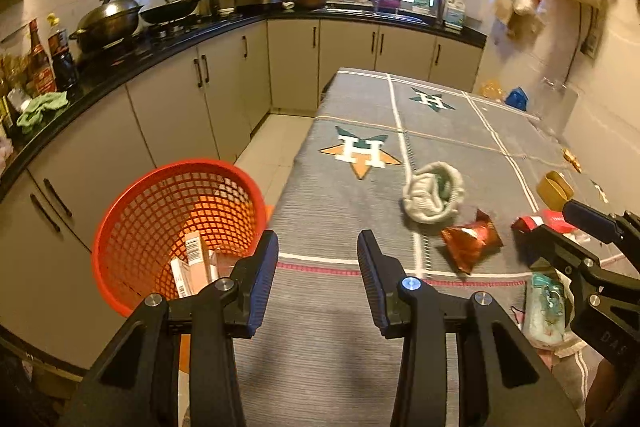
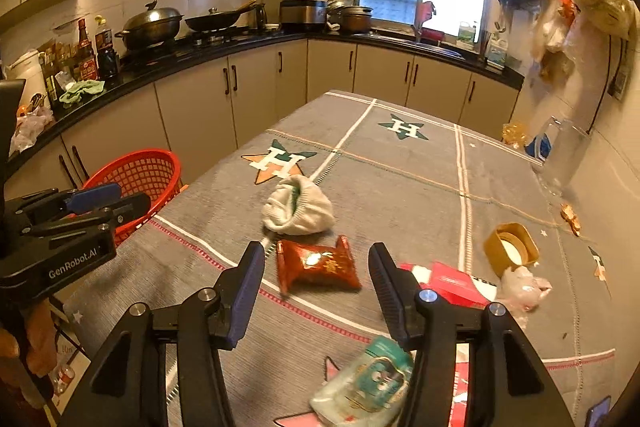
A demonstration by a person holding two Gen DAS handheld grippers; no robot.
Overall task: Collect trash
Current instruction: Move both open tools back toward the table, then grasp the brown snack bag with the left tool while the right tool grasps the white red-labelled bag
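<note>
The left claw [image 1: 318, 259] is spread wide and holds nothing, poised over the left edge of the grey striped cloth-covered desk [image 1: 360, 327]. Just off that edge stands the round orange-red plastic mesh basket [image 1: 132, 227], with flat cardboard boxes [image 1: 192, 263] inside it. The right claw [image 2: 316, 269] is also spread wide and empty, above the desk's near part, with the crumpled red foil snack packet [image 2: 318, 265] lying between its fingers in view. Beyond the packet lies a bunched white knitted cloth [image 2: 298, 207]. A pale green plastic pouch [image 2: 366, 383] lies near the desk's near edge.
</note>
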